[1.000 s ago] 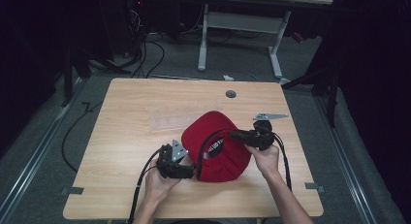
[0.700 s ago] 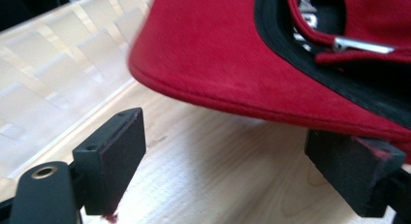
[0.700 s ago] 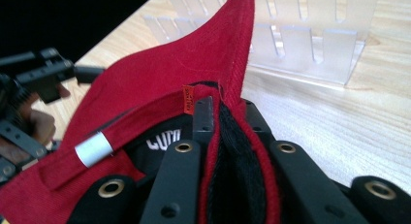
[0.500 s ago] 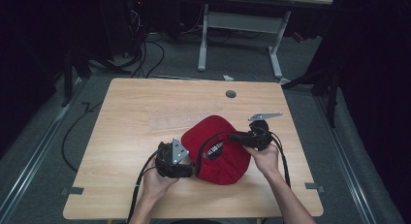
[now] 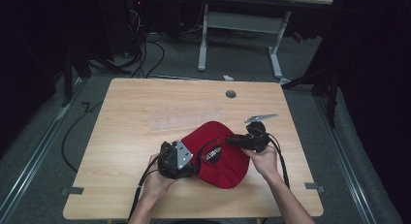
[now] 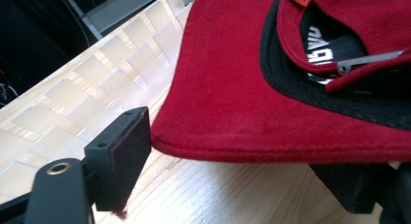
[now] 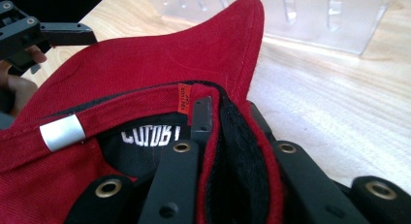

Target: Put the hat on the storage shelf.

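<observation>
soft red cloth cap (image 5: 220,153) lies upside down on my light wooden bench (image 5: 145,122), near its front | my right tool (image 7: 228,136) pinches the cap's back rim | my left tool (image 6: 242,151) is wide, its brim between

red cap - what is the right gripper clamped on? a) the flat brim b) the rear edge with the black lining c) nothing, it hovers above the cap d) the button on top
b: in the right gripper view the right gripper has its jaws closed on the red cap at the rim fold, red cloth and black inner band pinched between them, next to the small orange tag.
</observation>
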`<action>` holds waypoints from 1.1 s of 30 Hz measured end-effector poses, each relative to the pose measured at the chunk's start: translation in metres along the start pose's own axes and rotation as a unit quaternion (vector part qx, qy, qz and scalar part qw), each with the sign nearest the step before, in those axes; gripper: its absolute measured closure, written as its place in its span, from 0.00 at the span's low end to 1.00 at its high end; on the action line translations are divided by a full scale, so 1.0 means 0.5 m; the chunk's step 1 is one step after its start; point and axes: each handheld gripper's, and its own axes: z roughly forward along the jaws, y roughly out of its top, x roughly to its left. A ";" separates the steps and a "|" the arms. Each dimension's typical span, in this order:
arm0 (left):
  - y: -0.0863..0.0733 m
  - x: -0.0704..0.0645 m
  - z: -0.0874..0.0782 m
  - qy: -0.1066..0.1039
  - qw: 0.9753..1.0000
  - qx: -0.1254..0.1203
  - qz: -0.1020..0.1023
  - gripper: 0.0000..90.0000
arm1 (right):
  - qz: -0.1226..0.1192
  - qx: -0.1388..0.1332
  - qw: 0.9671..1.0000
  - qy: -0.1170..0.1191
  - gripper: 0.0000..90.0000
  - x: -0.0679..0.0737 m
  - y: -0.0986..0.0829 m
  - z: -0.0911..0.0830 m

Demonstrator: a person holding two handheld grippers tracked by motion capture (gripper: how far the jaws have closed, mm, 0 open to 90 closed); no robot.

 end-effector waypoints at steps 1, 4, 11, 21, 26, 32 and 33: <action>-0.001 0.000 0.001 0.003 1.000 0.004 0.000 0.23 | 0.003 0.004 1.000 0.003 0.89 0.000 0.000 0.001; -0.004 -0.003 0.001 0.007 1.000 0.009 0.007 0.25 | 0.005 0.010 1.000 0.012 0.89 0.001 0.000 0.004; -0.007 -0.010 0.000 -0.016 0.999 0.019 0.023 0.40 | 0.004 0.010 1.000 0.025 0.89 0.012 0.004 0.007; 0.006 -0.002 -0.009 -0.061 0.997 0.034 -0.015 0.76 | -0.007 -0.012 0.999 0.031 0.83 0.013 0.004 0.007; 0.010 -0.011 -0.015 -0.076 0.996 0.043 -0.007 0.84 | 0.002 -0.035 0.999 0.037 0.70 0.011 0.004 0.000; 0.012 -0.020 -0.015 -0.082 0.995 0.051 0.002 0.90 | 0.019 -0.089 0.995 0.041 0.58 0.006 0.015 -0.029; 0.012 -0.024 -0.016 -0.084 0.995 0.052 0.004 0.91 | 0.018 -0.098 0.994 0.040 0.57 0.007 0.021 -0.036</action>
